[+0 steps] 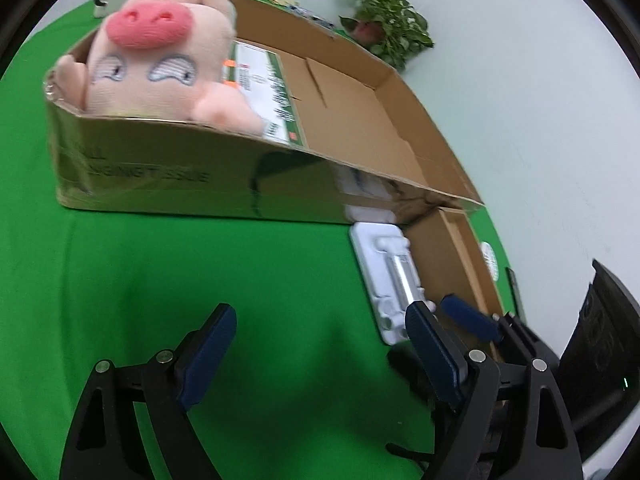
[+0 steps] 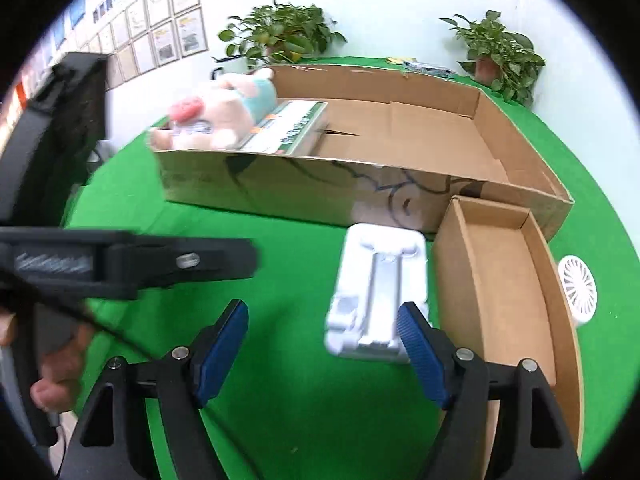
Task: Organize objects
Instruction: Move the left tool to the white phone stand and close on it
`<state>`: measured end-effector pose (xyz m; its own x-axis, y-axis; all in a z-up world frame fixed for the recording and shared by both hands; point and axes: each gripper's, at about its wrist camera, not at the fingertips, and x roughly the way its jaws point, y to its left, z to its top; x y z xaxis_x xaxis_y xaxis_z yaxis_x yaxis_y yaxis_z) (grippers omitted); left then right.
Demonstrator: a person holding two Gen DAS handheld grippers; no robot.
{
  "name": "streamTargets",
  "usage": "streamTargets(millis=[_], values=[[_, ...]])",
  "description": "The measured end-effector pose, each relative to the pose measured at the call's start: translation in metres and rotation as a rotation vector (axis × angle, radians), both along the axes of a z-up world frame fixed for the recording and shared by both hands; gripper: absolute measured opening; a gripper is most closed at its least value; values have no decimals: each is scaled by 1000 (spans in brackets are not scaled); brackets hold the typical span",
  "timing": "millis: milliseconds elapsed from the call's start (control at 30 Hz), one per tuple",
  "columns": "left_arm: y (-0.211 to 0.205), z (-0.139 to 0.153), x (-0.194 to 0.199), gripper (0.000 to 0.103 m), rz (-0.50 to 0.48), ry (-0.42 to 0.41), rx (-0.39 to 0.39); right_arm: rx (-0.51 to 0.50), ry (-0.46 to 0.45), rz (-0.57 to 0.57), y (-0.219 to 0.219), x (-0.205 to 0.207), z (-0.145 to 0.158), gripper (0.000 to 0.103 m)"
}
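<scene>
A long open cardboard box [image 1: 168,168] lies on the green cloth. A pink pig plush [image 1: 160,52] and a green-and-white carton [image 1: 272,92] lie in its left end. A white foam tray [image 2: 380,276] holding a metal part lies in front of that box, beside a small open cardboard box [image 2: 500,280]. My right gripper [image 2: 323,314] is open just before the tray's near end, with its right finger overlapping the tray's corner. My left gripper [image 1: 320,320] is open over bare cloth, left of the tray [image 1: 380,276]. One of the right gripper's blue pads [image 1: 468,316] shows beside it.
Two potted plants [image 2: 280,36] [image 2: 500,52] stand at the table's back edge against the wall. A white round slotted disc [image 2: 578,284] lies right of the small box. A person's hand [image 2: 52,376] grips the left tool at the left edge. Framed papers hang on the wall.
</scene>
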<state>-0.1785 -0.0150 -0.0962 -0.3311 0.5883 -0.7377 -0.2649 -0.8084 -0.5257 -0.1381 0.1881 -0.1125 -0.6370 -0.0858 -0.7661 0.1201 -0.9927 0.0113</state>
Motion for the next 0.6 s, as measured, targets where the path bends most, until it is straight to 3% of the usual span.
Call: streamTargets(millis=[100, 167, 300, 467, 567, 600], values=[[-2, -6, -7, 85, 22, -21, -2, 64, -27, -56, 2, -16, -9, 77], [-5, -8, -9, 80, 27, -18, -6, 85, -47, -55, 2, -20, -12, 80], [-9, -13, -11, 79, 31, -22, 1, 133, -42, -27, -6, -21, -18, 78], [-12, -10, -5, 79, 1, -7, 7, 167, -16, 51, -23, -4, -23, 57], [-9, -9, 0, 79, -26, -8, 11, 23, -22, 149, -26, 15, -17, 35], [-7, -9, 1, 79, -34, -13, 19, -15, -27, 190, -27, 22, -17, 33]])
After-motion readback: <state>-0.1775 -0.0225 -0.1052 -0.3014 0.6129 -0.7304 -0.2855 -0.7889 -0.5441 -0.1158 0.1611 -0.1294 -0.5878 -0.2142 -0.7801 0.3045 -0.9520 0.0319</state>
